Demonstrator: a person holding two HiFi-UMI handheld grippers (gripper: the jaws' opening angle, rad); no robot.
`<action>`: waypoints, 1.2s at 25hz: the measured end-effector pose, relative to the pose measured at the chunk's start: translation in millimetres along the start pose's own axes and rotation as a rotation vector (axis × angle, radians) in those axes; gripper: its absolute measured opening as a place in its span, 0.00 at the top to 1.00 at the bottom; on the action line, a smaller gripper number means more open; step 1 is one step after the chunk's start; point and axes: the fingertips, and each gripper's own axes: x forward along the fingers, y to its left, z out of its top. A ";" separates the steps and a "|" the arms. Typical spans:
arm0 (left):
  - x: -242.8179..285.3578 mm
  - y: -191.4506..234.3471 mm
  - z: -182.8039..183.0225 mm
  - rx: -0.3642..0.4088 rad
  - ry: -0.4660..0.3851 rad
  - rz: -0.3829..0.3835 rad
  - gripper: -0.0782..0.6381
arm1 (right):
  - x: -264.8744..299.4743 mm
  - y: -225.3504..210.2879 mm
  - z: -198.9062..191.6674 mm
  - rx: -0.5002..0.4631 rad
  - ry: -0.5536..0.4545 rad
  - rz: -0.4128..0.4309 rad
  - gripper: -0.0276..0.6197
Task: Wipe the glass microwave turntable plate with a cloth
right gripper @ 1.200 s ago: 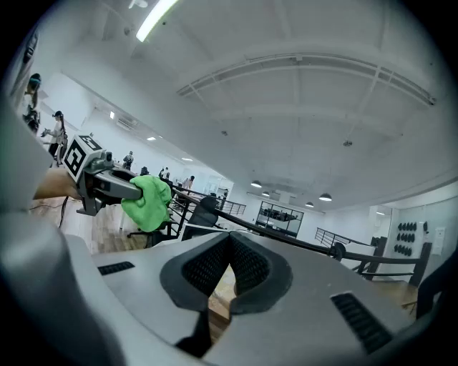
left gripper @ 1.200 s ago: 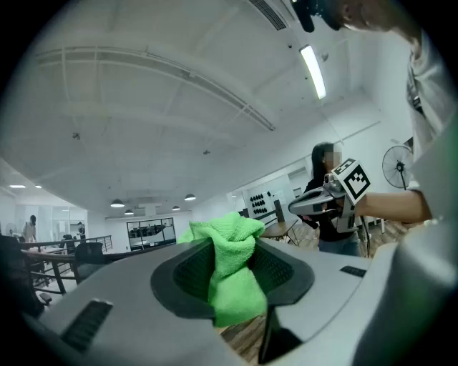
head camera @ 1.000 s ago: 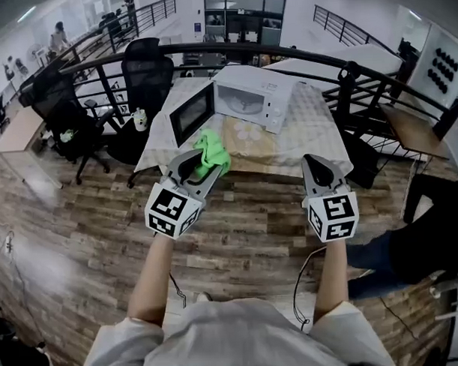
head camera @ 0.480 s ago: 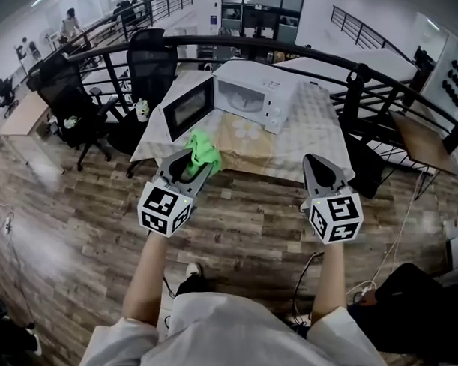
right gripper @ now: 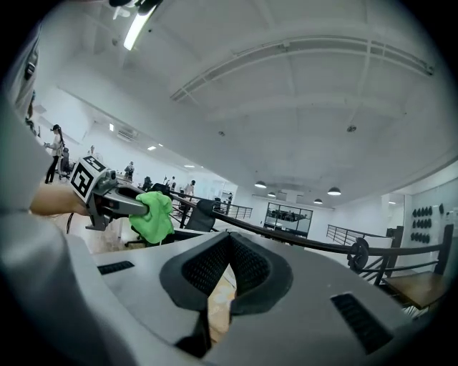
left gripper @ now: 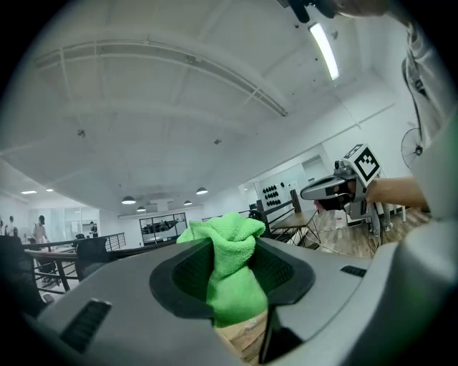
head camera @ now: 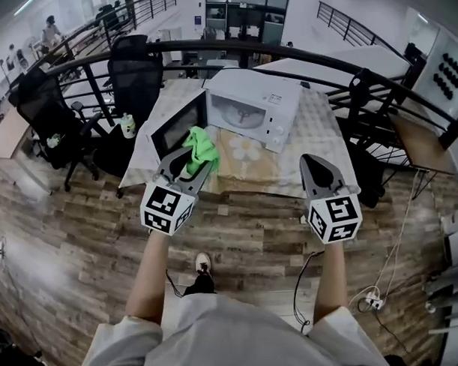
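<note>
A bright green cloth (head camera: 201, 149) is pinched in my left gripper (head camera: 189, 171), and it bulges out between the jaws in the left gripper view too (left gripper: 230, 268). My right gripper (head camera: 318, 170) is shut with nothing in it, its jaws closed together (right gripper: 227, 275). Both are held up in the air, short of the table. A white microwave (head camera: 254, 105) stands on the table with its door (head camera: 176, 126) swung open to the left. The glass turntable plate (head camera: 240, 116) shows dimly inside the cavity.
The table (head camera: 306, 142) has a pale patterned covering with a flower print (head camera: 247, 149). A curved black railing (head camera: 360, 76) runs behind it. Black office chairs (head camera: 50, 110) stand at the left, with a small bottle (head camera: 126, 127) near the table's left edge. A cable (head camera: 305, 269) lies on the wooden floor.
The view has shifted closer to the table and microwave as the person steps forward. Both grippers keep their hold and pose; the cloth stays in the left one.
</note>
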 end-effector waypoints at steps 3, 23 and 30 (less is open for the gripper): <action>32.6 47.6 -8.5 -0.011 -0.004 -0.027 0.66 | 54.0 -3.2 11.1 0.009 0.000 -0.018 0.93; 200.2 168.1 -94.0 -0.099 0.093 -0.124 0.66 | 253.3 -59.3 -36.9 0.088 0.095 -0.114 0.95; 265.0 155.9 -128.7 -0.144 0.169 -0.059 0.65 | 290.6 -98.1 -74.9 0.124 0.108 -0.001 0.95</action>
